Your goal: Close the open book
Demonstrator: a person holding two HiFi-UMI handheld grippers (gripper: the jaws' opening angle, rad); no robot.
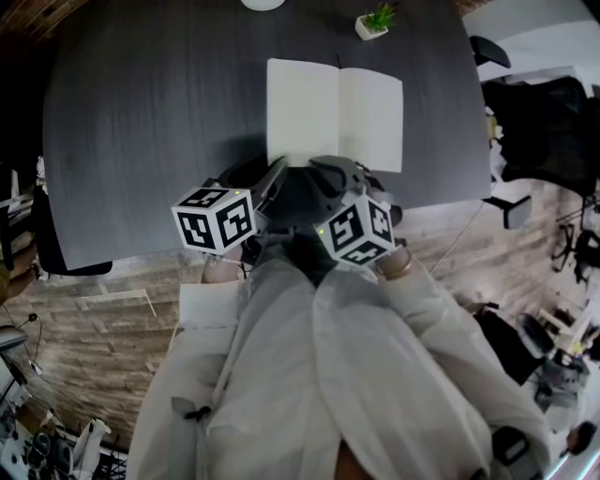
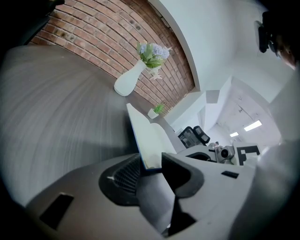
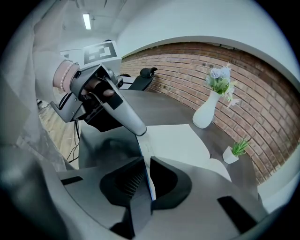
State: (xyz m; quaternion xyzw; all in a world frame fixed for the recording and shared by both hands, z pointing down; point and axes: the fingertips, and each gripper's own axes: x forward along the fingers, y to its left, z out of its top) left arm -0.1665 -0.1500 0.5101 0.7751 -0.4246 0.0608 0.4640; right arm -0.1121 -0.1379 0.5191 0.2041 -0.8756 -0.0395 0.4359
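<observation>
An open white-paged book with a blue cover lies flat on the dark table, near its front edge. Both grippers meet at the book's near edge. In the left gripper view, the left gripper has the book's near left corner filling the gap between its pads. In the right gripper view, the right gripper has its jaws nearly together on the thin blue-edged near rim of the book, close to the spine. The left gripper shows there at the book's left edge.
A white vase with flowers and a small potted plant stand at the table's far side before a brick wall. Office chairs stand to the right. The person's sleeves fill the lower part of the head view.
</observation>
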